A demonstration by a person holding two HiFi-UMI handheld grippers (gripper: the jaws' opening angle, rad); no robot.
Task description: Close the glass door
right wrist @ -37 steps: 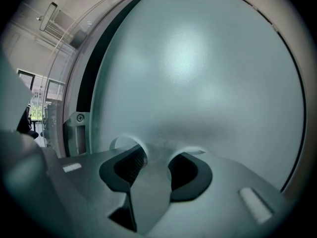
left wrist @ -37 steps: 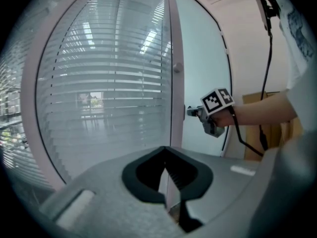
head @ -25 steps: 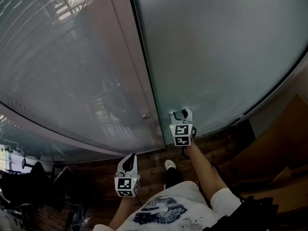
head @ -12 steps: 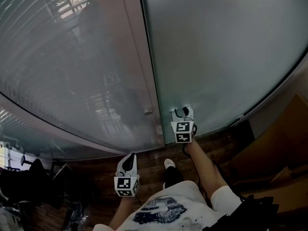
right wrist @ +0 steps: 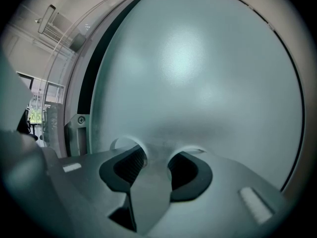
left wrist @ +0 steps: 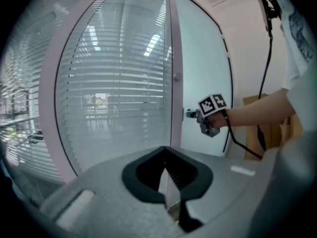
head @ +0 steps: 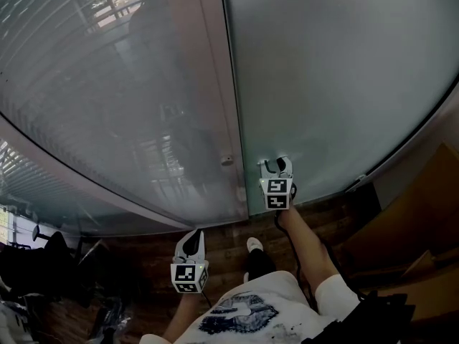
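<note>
The frosted glass door fills the right of the head view, its left edge running along the pale frame post. My right gripper is at that edge, low on the door, shut on the door handle, which shows as a grey strip between the black pads. The left gripper view shows it from the side, right gripper against the door. My left gripper hangs lower and to the left, away from the glass, jaws together and holding nothing.
Left of the post is a fixed glass panel with blinds behind it. A small metal lock plate sits on the post. Wooden floor lies below, a brown cardboard box at right, a dark chair and clutter at lower left.
In the head view the door edge and the post now stand further right and more upright. The right gripper keeps its hold on the handle; the left gripper has hardly shifted.
</note>
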